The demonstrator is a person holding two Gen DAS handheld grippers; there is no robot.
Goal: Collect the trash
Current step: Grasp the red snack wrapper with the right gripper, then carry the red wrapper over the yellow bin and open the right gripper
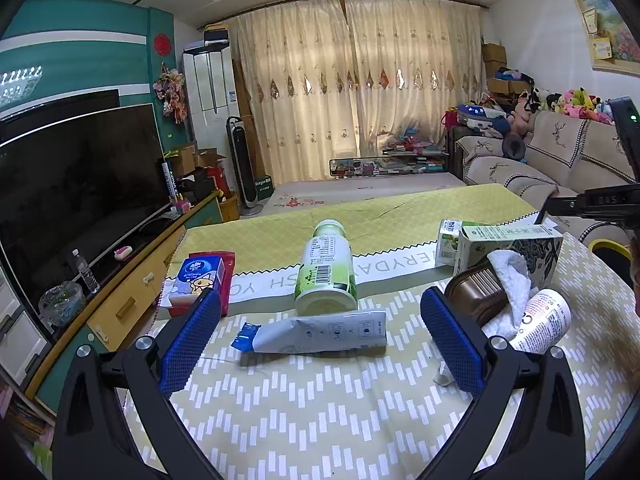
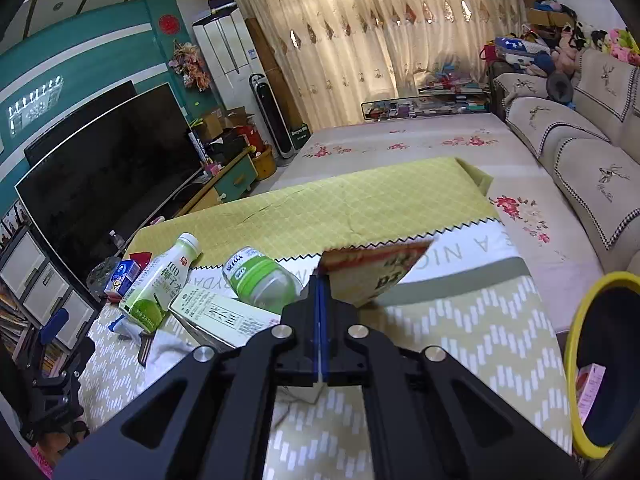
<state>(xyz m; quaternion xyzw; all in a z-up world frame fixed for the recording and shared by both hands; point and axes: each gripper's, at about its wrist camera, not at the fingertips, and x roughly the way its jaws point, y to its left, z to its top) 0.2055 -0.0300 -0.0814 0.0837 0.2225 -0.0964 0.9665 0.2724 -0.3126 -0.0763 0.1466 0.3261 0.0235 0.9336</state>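
Observation:
My left gripper [image 1: 320,334] is open low over the table, its blue pads either side of a flattened grey tube [image 1: 320,336]. Behind the tube lies a green-and-white bottle [image 1: 326,270]. To the right are a brown can [image 1: 476,290], a white cloth [image 1: 510,280], a white tube [image 1: 544,320] and a green carton [image 1: 508,248]. My right gripper [image 2: 321,280] is shut on a red-and-cream flat wrapper [image 2: 376,270], held above the table. A yellow-rimmed bin [image 2: 600,360] stands at the right, with a pink packet [image 2: 588,392] inside.
A tissue pack [image 1: 200,276] on a red packet lies at the table's left edge. A clear green-labelled bottle [image 2: 260,276] and the coconut drink bottle [image 2: 160,280] lie left of my right gripper. A TV [image 1: 76,184] is left, a sofa [image 2: 580,160] right.

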